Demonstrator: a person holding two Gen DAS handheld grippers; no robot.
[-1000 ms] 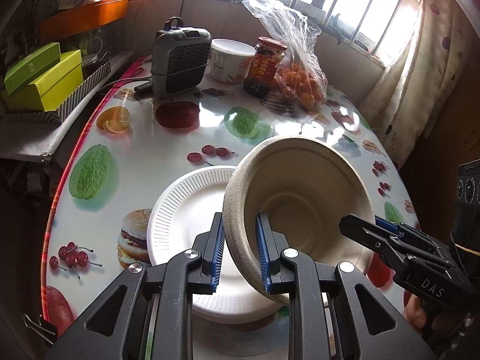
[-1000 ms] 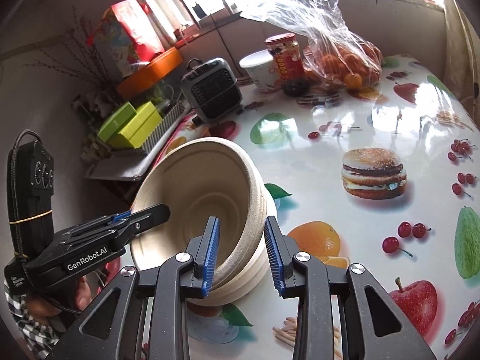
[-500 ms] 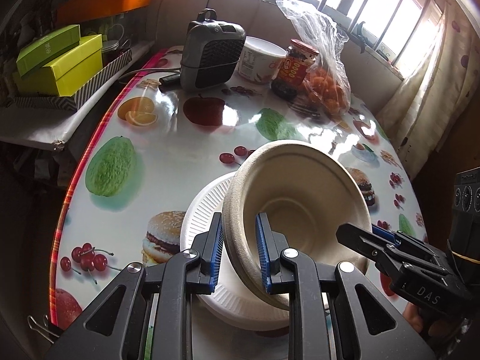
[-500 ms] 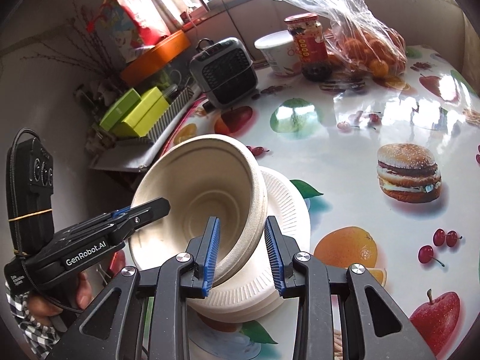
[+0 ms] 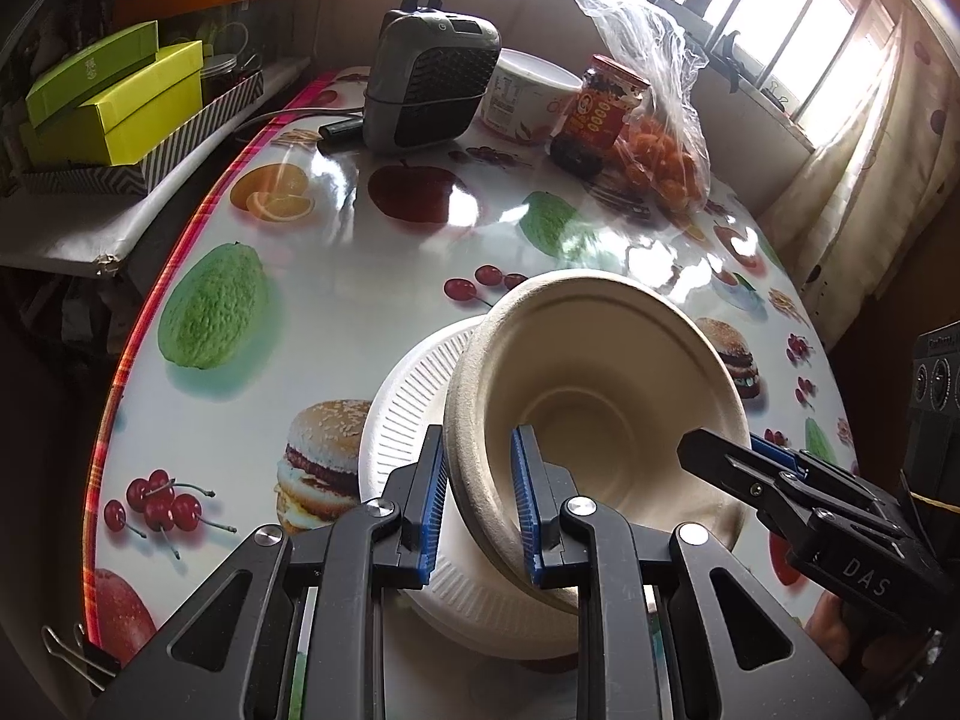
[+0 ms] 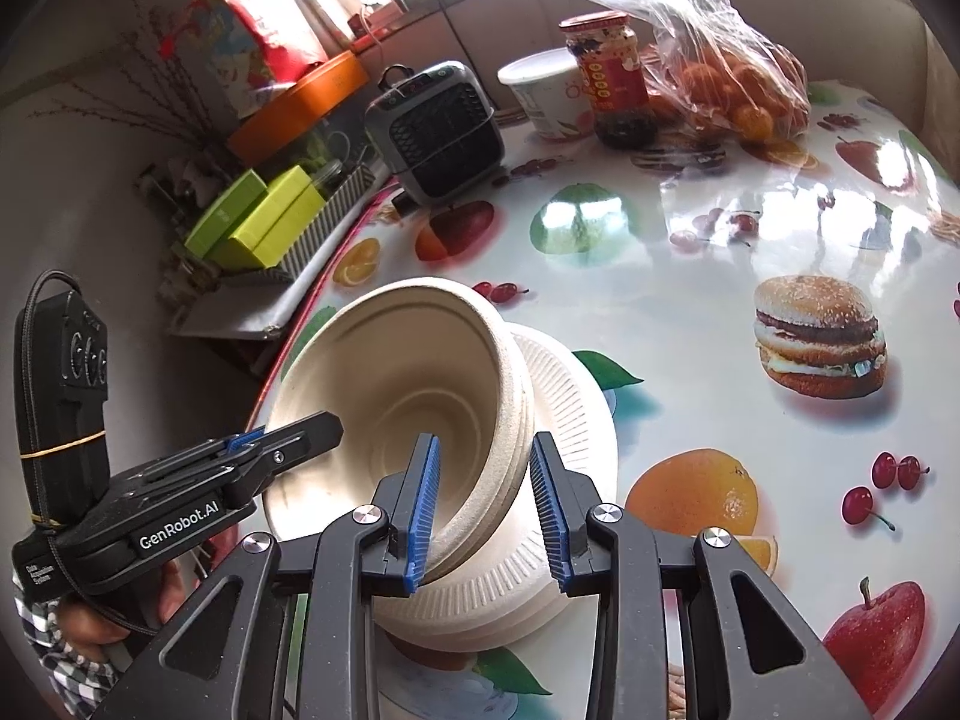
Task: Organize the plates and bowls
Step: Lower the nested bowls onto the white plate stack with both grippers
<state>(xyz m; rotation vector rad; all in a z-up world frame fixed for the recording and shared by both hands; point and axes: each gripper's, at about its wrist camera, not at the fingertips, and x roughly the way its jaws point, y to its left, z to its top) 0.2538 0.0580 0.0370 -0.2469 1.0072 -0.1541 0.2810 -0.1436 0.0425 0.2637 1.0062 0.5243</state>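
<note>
left gripper (image 5: 477, 501): jaws narrow, straddling the near-left rim of the bowl (image 5: 606, 396); blue pads sit either side of the rim wall, pinching it.
right gripper (image 6: 483, 507): jaws part open, one pad inside the bowl (image 6: 390, 396), the other outside it over the plate stack; outer pad shows a gap, so a firm grip here cannot be told.
bowl: beige pulp, a nested stack by the layered rim in the right wrist view; tilted, mouth facing the cameras, lower edge resting on the plates (image 5: 414, 402).
plates: white ribbed paper stack (image 6: 570, 420), on the worktop (image 5: 336, 276) near its front edge, under the bowl.
worktop: round, glossy fruit-and-burger print.
far side: grey fan heater (image 5: 429, 93), white tub (image 5: 528, 96), red-label jar (image 5: 597, 114), clear bag of oranges (image 5: 666, 162), all grouped near the window.
left shelf: green boxes (image 5: 114, 102) beside the worktop, well apart from the plates.
</note>
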